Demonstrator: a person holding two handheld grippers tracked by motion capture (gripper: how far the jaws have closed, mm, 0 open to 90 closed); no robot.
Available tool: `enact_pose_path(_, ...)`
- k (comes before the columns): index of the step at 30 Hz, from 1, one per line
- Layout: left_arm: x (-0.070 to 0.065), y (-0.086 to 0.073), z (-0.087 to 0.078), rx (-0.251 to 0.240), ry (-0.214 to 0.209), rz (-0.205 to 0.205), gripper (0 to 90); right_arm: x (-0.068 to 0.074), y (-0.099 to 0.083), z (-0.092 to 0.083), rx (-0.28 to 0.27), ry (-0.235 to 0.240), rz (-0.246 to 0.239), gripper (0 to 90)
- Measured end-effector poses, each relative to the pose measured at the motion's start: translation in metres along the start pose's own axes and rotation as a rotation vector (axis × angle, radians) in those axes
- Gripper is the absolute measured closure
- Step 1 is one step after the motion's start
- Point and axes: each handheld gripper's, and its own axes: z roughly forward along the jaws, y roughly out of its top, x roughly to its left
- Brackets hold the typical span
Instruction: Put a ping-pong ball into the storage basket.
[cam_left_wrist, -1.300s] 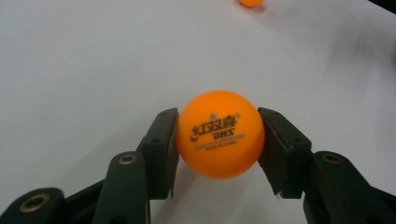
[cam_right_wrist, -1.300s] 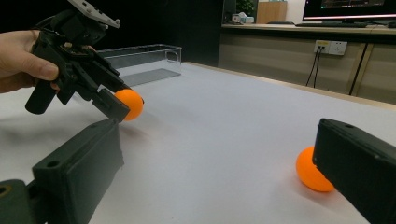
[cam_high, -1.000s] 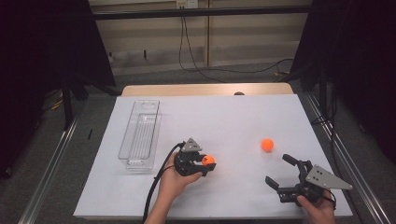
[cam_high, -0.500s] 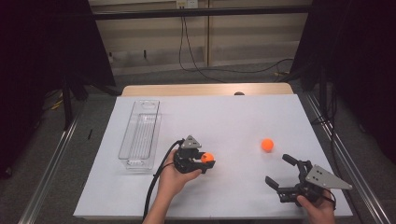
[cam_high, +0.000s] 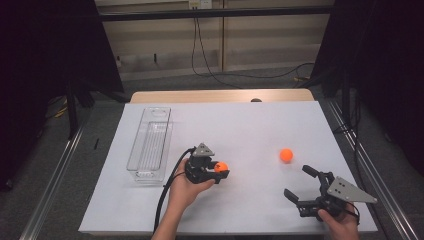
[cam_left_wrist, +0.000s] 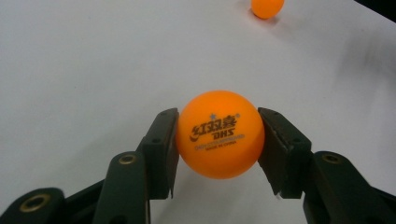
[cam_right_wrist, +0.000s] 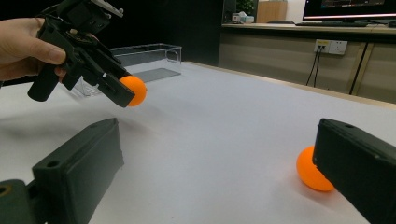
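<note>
Near the middle of the white table (cam_high: 260, 125), left gripper (cam_high: 220, 172) clamping an orange ping-pong ball (cam_left_wrist: 219, 134) just above the surface, second orange ball (cam_high: 286, 155) resting toward the right edge, right gripper (cam_high: 301, 182) near the front right corner, jaws spread wide, holding nothing.

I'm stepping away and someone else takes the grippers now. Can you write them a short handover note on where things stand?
Left gripper: shut on one small orange table-tennis ball, pads on both sides, lifted just above the white table.
Right gripper: jaws wide open, nothing between them, low over the table's near right part.
Second orange ball: loose on the table, just ahead of the right gripper.
Clear plastic rectangular bin: at the table's left, no ball in it.
Done: one ball picked up.
Left, probably: put the held ball in the bin, then fetch the second ball.
</note>
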Motion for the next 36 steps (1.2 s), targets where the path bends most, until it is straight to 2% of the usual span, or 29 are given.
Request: enact_pose_path(36, 0.010, 0.013, -0.010, -0.025, 0.018, -0.023, 50.9, 0.000, 0.000, 0.000, -0.001, 0.001, -0.001, 1.4)
